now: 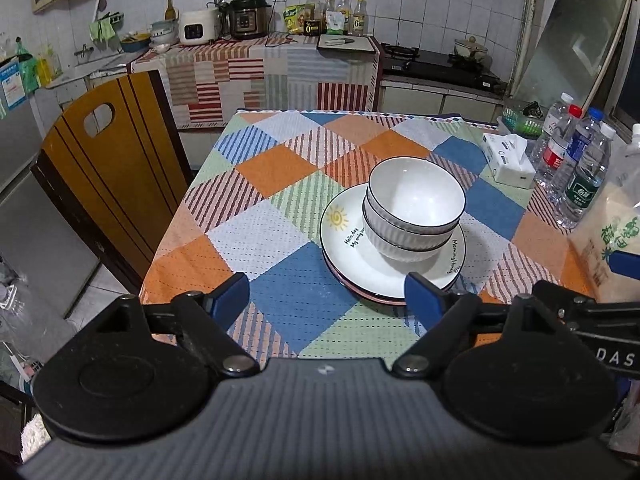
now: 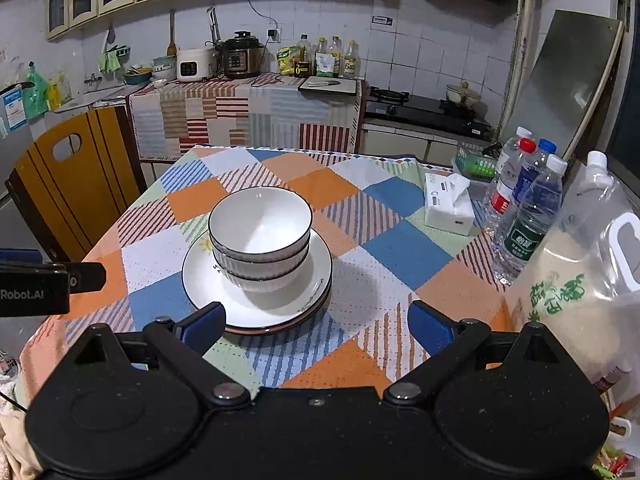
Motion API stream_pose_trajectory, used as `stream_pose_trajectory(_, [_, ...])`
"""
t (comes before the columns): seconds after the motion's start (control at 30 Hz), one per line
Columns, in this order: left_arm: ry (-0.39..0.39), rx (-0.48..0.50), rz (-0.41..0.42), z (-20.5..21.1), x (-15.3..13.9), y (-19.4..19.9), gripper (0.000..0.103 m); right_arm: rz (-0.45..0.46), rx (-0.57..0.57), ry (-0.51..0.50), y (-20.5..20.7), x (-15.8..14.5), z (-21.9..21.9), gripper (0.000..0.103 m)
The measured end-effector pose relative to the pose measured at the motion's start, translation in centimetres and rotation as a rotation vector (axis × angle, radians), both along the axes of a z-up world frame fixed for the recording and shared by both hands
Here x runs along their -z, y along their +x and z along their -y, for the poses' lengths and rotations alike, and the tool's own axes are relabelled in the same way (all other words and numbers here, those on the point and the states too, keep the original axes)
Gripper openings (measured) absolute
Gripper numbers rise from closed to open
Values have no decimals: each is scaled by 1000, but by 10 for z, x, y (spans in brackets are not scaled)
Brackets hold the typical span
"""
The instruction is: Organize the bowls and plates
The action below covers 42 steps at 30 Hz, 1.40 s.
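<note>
In the left wrist view, the left gripper (image 1: 326,294) was held with jaws spread wide and nothing between them, low over the near table edge, its right pad seemingly just before the stacked plates (image 1: 352,256). In the right wrist view, the right gripper (image 2: 316,326) was likewise spread and unladen, the nested bowls (image 2: 260,236) resting on those plates mid-table (image 2: 360,364).

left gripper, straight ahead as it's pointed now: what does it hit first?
Probably nothing soon. The open left gripper points over bare tablecloth; the stacked plates and bowls sit right of its line, near its right finger. Depth is unclear, so that finger might clip the plate rim.
</note>
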<state>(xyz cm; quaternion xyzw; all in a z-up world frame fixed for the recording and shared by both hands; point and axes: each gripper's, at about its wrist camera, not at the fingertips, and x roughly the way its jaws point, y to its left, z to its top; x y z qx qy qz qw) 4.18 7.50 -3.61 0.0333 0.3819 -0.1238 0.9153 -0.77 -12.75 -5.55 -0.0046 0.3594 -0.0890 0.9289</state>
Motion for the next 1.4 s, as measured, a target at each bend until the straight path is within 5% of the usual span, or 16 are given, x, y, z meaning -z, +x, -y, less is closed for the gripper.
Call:
stream_pose_trajectory(0.13, [14, -13, 24, 2, 1, -5, 95, -16, -16, 11, -4, 3, -2, 99])
stream_pose_trajectory(1.4, [27, -12, -14, 12, 11, -11, 102, -27, 38, -33, -13, 10, 1, 99])
